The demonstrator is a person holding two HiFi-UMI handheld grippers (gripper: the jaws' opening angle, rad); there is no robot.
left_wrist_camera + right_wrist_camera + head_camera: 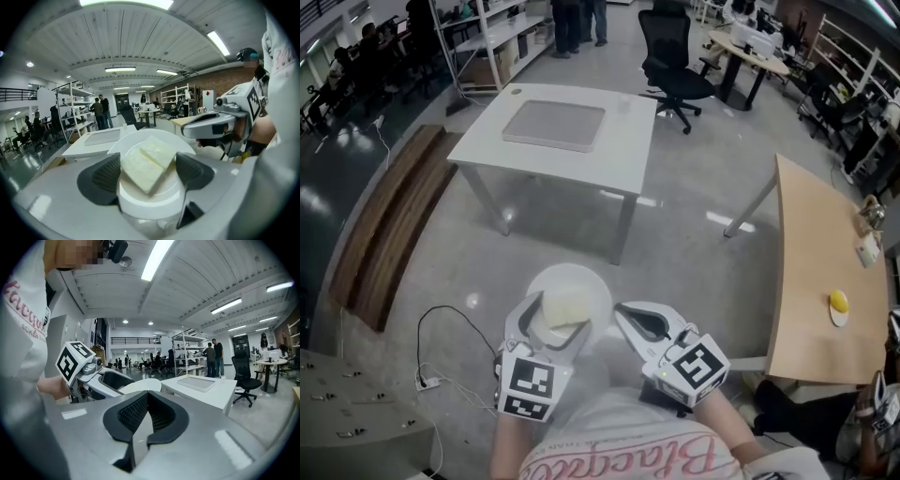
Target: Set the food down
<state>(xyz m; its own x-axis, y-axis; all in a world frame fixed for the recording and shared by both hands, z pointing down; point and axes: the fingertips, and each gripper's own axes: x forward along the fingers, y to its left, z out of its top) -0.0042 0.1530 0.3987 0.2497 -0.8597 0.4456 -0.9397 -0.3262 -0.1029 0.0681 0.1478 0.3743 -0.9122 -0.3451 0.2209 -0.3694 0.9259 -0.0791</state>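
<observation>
In the head view the left claw [555, 325] covers the near half of the plate [586, 281], and an edge of the food [563, 304] goes behind its jaws. From the right claw [147, 399], only a strip of plate rim shows past the left claw. Far right of both claws, a yellow thing [838, 301] on the wooden table [811, 272] is too small to name, and the picture edge cuts that table. People [101, 111] far ahead of the left claw are too small to tell.

The food [146, 165] is pale yellow, the plate [140, 136] white, the floor [694, 253] grey.
</observation>
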